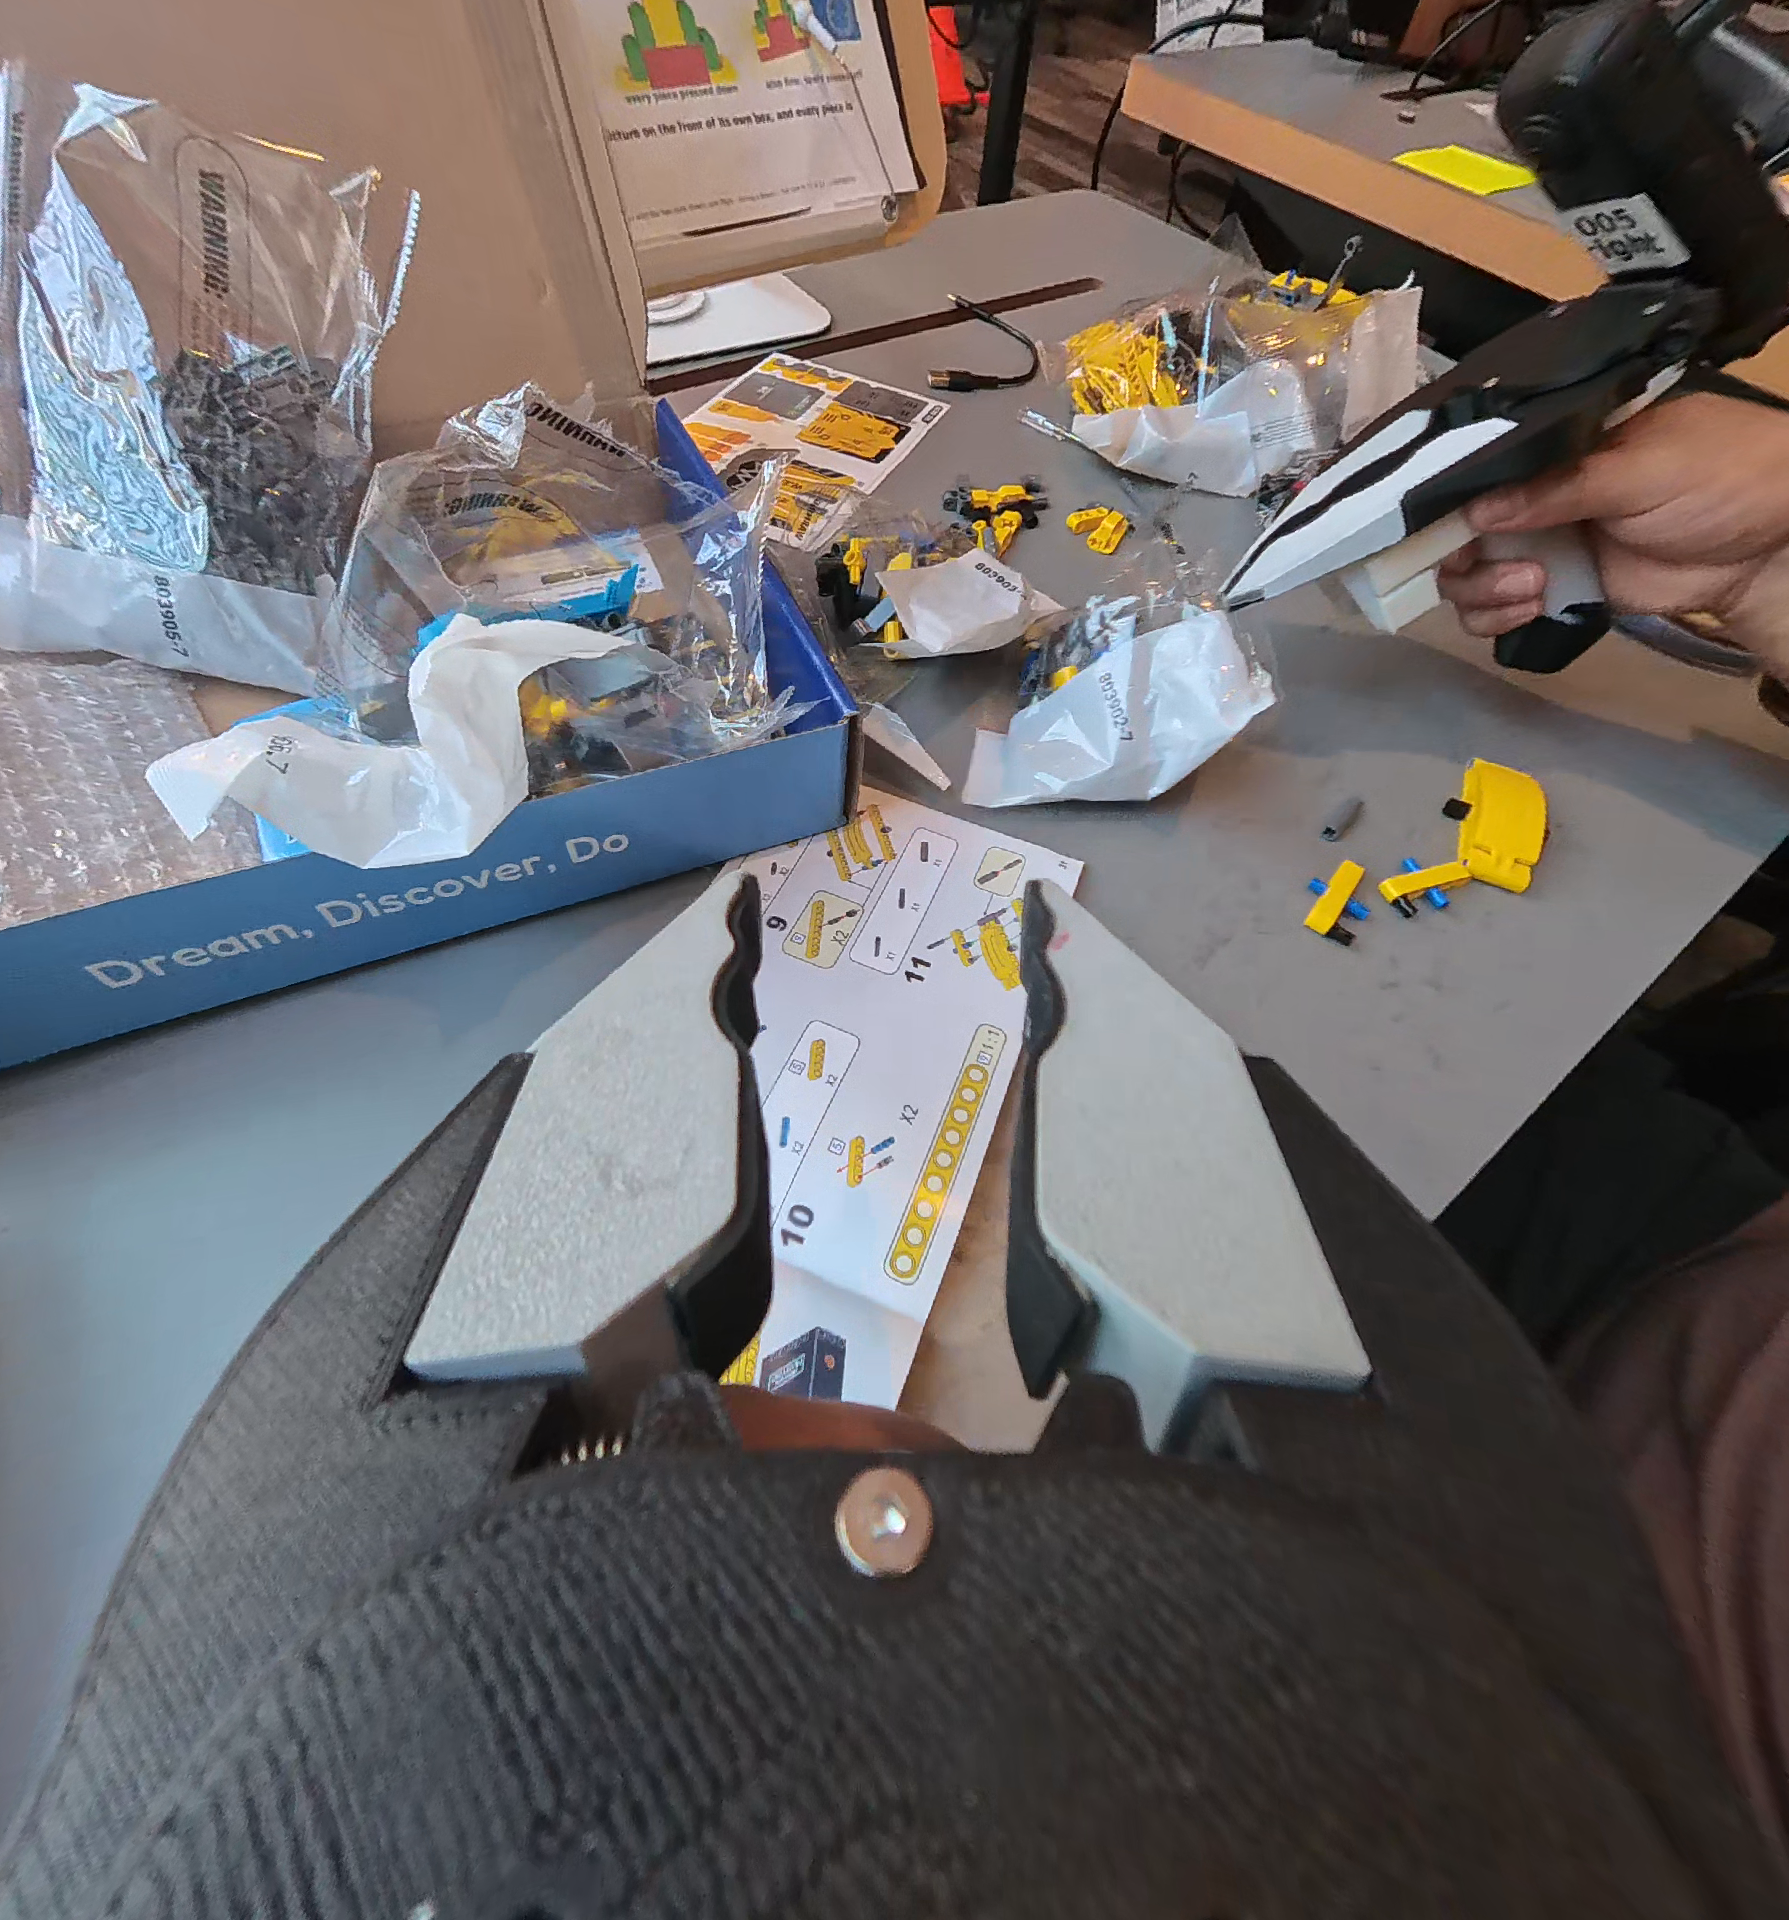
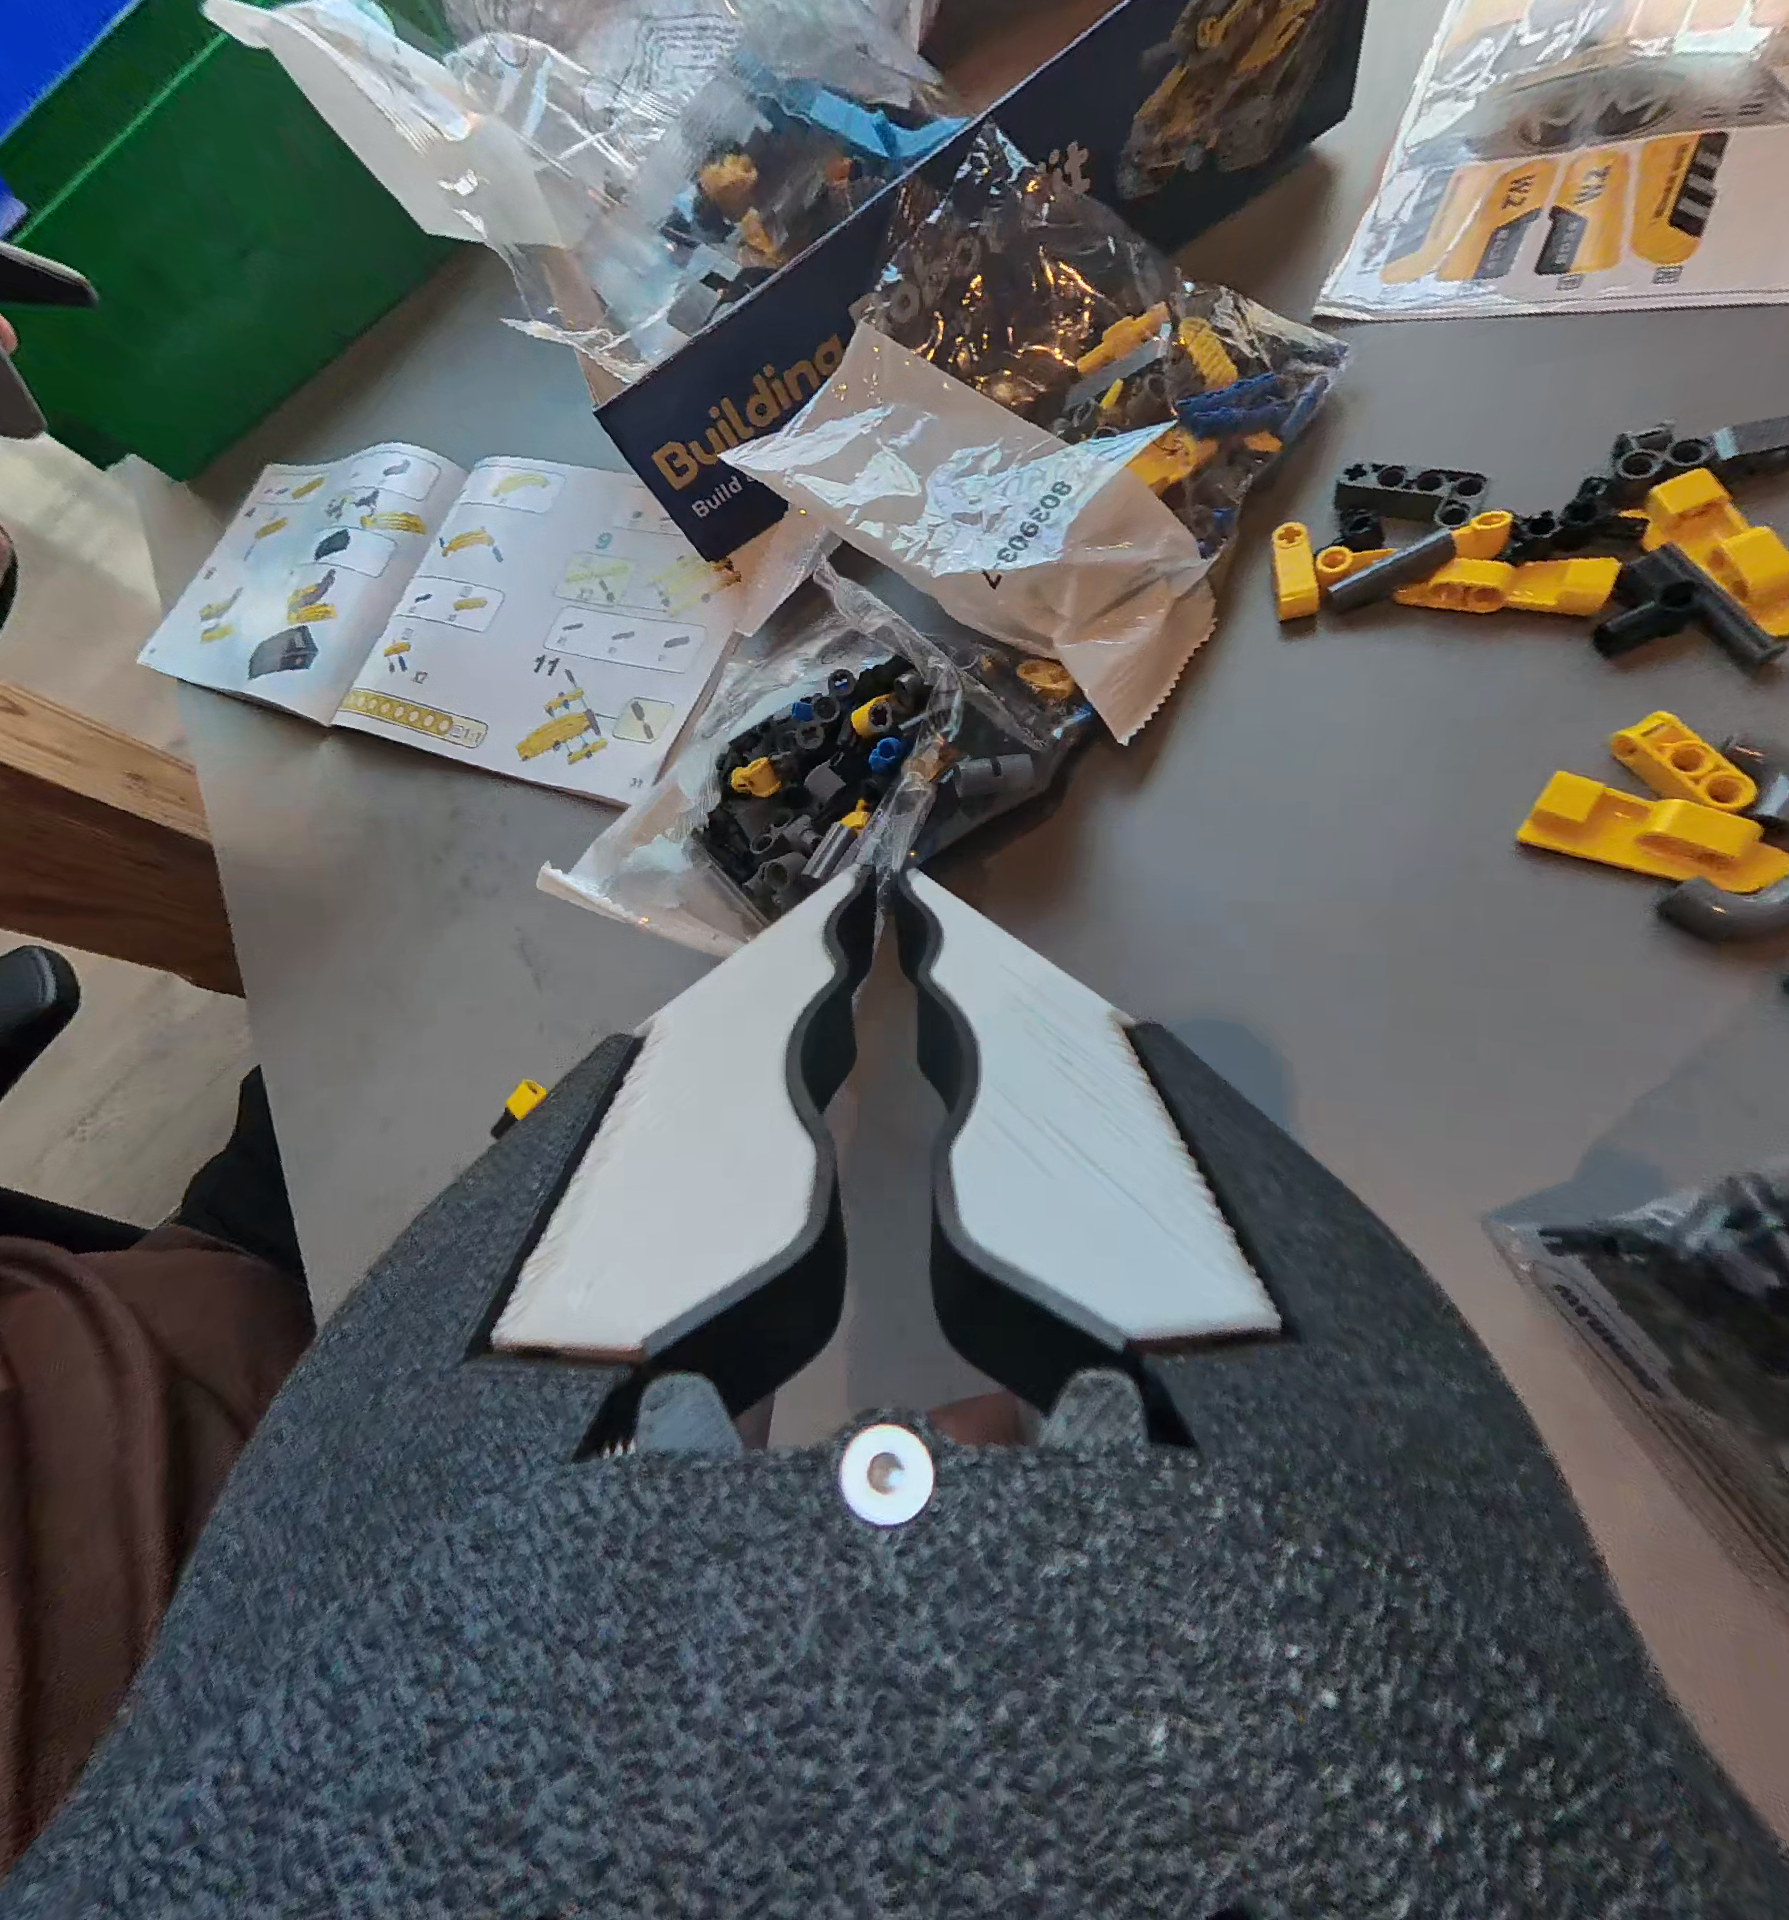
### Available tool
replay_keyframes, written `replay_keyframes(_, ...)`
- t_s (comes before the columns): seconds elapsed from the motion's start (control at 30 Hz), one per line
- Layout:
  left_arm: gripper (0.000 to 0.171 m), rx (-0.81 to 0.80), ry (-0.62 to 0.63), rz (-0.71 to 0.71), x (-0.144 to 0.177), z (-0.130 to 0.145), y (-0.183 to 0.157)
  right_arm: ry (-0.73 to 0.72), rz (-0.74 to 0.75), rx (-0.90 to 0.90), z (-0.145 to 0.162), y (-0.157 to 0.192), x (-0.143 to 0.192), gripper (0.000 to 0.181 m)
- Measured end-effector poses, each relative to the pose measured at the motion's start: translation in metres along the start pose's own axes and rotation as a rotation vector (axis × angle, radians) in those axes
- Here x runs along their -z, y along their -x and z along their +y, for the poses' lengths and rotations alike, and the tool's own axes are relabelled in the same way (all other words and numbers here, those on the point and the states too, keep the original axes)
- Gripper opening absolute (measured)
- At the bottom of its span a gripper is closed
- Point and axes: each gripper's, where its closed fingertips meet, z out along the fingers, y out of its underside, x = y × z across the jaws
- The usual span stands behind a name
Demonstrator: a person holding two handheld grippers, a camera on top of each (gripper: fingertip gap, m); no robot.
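Observation:
My left gripper (image 1: 890, 899) is open and empty. It hovers over an open instruction booklet (image 1: 900, 1049) on the grey table (image 1: 1233, 987). My right gripper (image 2: 883, 883) is shut on the clear top edge of a small plastic bag (image 2: 817, 800) holding dark grey, yellow and blue building pieces. In the left wrist view that right gripper (image 1: 1238, 592), held by a hand, pinches the same bag (image 1: 1129, 717) at its top. The booklet also shows in the right wrist view (image 2: 433, 613), left of the bag.
A blue box (image 1: 402, 914) holds several part bags at left. Another bag (image 2: 1025, 416) lies behind the held one. Loose yellow and black pieces (image 2: 1555, 561) lie to the right, with a small yellow assembly (image 1: 1492, 831). A sticker sheet (image 1: 817, 436) lies farther back. The tips of one gripper are about 25 centimetres away from the tips of the other.

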Motion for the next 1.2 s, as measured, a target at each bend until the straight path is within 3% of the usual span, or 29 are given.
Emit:
replay_keyframes(0.33,0.048,0.005,0.008,-0.03,0.003,0.001,0.008,0.023,0.094,0.013,0.004,-0.022,0.014,0.003)
replay_keyframes(0.73,0.049,0.013,0.062,-0.014,-0.008,0.016,0.008,0.071,0.06,0.016,0.016,-0.026,0.018,0.009)
replay_keyframes(1.0,0.049,-0.026,0.19,0.118,-0.036,0.05,-0.038,0.053,-0.016,0.051,0.018,-0.017,0.012,0.012)
replay_keyframes(1.2,0.05,-0.168,0.201,0.125,-0.077,0.058,-0.073,0.068,-0.023,0.241,0.022,-0.016,0.013,0.018)
